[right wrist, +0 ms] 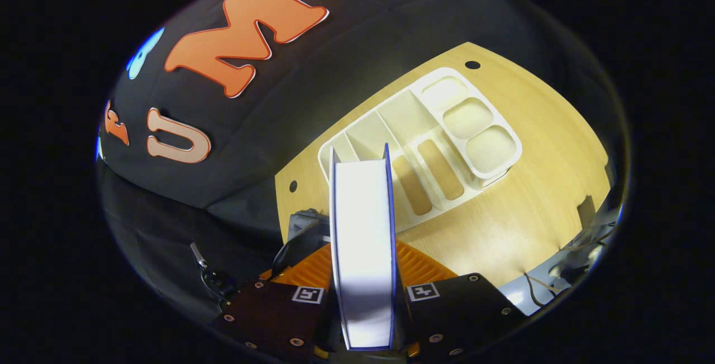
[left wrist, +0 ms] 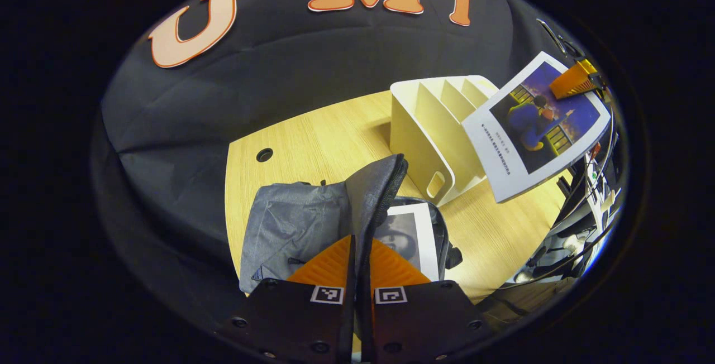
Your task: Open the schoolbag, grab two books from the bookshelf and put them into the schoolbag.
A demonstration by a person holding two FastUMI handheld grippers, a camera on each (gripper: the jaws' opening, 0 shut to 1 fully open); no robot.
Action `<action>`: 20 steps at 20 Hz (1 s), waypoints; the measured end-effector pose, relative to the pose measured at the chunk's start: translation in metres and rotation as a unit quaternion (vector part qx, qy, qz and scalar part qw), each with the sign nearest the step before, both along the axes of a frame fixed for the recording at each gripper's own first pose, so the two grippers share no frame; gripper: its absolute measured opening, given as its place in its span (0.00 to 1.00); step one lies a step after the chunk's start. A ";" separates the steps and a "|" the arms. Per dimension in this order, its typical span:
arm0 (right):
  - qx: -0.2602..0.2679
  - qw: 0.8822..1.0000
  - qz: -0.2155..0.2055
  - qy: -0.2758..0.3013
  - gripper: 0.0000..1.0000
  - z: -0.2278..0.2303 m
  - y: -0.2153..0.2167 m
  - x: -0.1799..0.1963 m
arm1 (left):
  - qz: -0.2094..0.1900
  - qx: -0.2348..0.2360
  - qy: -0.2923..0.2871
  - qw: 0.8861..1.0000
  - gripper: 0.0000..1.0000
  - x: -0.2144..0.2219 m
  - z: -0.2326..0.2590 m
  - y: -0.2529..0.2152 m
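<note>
The right gripper [right wrist: 363, 286] has its jaws clenched on a book [right wrist: 362, 241], held edge-on above the empty bookshelf [right wrist: 424, 146]. The left gripper [left wrist: 358, 274] pinches the schoolbag [left wrist: 296, 230] flap, keeping the mouth open; one book [left wrist: 408, 238] already lies inside. To do this well, I'd say, swing the held book across the table [left wrist: 313, 140], line it up with the opening, and lower it in before letting go.

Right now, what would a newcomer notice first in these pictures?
A blue-covered book held in the air by the right gripper, beside the cream bookshelf. Below, the left gripper pinches the flap of the grey schoolbag, where another book already lies.
</note>
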State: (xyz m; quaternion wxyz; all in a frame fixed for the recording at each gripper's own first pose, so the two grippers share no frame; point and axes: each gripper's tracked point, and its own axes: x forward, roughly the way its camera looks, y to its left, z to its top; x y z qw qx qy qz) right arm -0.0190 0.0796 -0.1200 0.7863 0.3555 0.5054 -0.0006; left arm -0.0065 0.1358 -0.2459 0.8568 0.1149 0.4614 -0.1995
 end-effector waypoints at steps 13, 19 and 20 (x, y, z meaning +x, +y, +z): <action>0.088 0.995 -0.006 -0.047 0.39 -0.046 0.119 -0.044 | -0.048 -0.009 -0.018 0.999 0.06 0.014 0.021 0.018; 0.124 0.991 -0.013 -0.056 0.39 -0.081 0.166 -0.033 | -0.054 -0.021 -0.034 0.998 0.06 0.019 0.023 0.013; 0.129 0.990 -0.014 -0.061 0.39 -0.086 0.171 -0.028 | -0.054 -0.024 -0.037 0.998 0.07 0.019 0.026 0.012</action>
